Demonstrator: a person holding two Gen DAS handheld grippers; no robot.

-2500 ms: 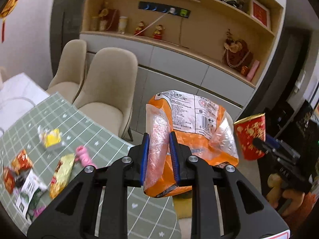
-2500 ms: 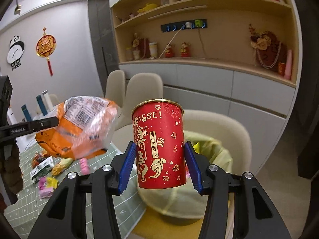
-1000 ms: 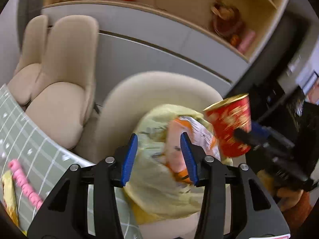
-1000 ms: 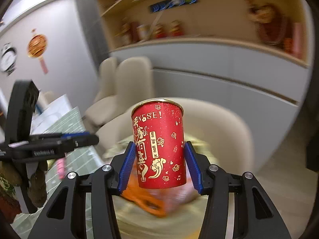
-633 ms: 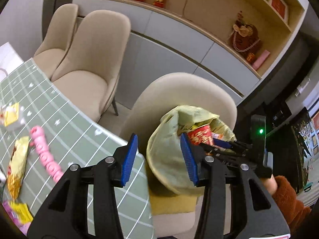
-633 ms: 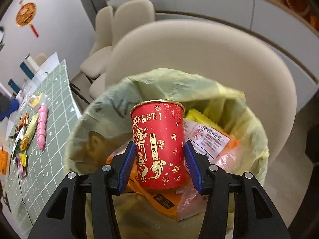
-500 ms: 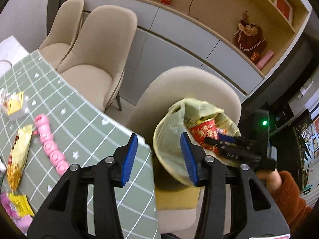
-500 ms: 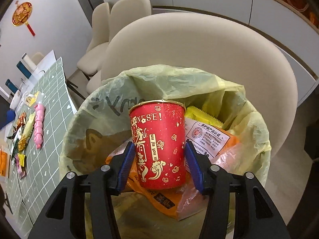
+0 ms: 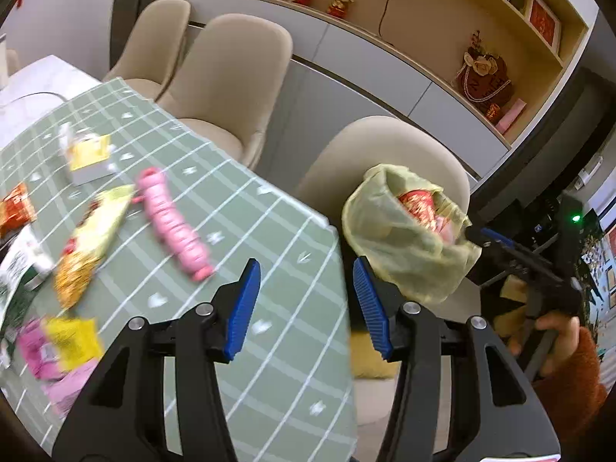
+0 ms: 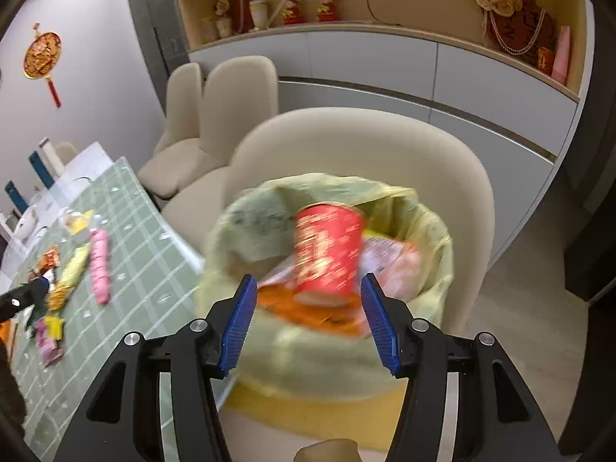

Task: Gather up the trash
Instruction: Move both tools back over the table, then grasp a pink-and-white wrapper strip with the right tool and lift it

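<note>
Trash is split between two places: part of it already sits in the yellow-green trash bag (image 10: 327,346) on the seat of the beige chair (image 10: 385,146), part still lies on the green checked tabletop (image 9: 269,308). Your right hand-held gripper (image 10: 308,319) points down over the bag's mouth, its blue pads spread wide and opening further, touching nothing; the red cup (image 10: 327,250) stands blurred in the bag beyond the pads, clear of both, on top of an orange snack packet (image 10: 308,313) with a printed white label showing beside it. Your left hand-held gripper (image 9: 304,308) hangs over the corner of the tabletop, its jaws about half spread and opening, with nothing between them. From that side you see the bag (image 9: 408,254) just past the table's edge with the red cup (image 9: 419,204) poking up inside, and your right hand (image 9: 554,335) in a rust-coloured sleeve holding the other tool next to it. Left on the tabletop are a pink ridged roll (image 9: 173,223), a yellow-and-gold snack wrapper (image 9: 88,242) just beside it, a small white-and-yellow box (image 9: 88,158) further back, a red-orange packet (image 9: 15,208) at the left edge, and a yellow and pink wrapper (image 9: 61,346) nearest you, all blurred. Two more beige chairs (image 9: 227,77) stand along the far side.
</note>
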